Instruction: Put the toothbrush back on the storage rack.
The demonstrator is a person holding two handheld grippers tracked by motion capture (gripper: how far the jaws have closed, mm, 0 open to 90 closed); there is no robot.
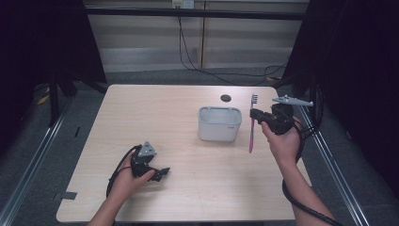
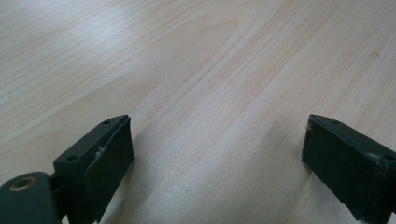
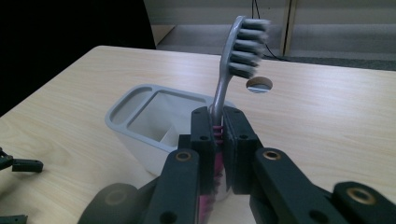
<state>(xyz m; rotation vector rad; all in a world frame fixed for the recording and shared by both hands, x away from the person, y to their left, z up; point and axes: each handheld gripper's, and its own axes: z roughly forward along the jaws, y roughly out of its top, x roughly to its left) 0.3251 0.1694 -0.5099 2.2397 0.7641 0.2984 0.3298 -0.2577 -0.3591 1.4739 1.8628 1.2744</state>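
Item one: the grey holder (image 1: 219, 123), which we take as our landmark, standing upright on the wooden table (image 1: 155, 113) with its divided compartments open at the top.

Item two: the toothbrush (image 1: 252, 123), grey bristled head up and pink handle down, which we find just right of the holder and lifted off the table.

Item three: the right gripper (image 1: 254, 115), right of the holder, jaws clamped on the toothbrush's neck.

Item four: the left gripper (image 1: 163, 172), well to the holder's near left, low over the table, jaws spread wide with only bare wood between them.

Item five: a round hole (image 1: 226, 98) in the table beyond the holder.
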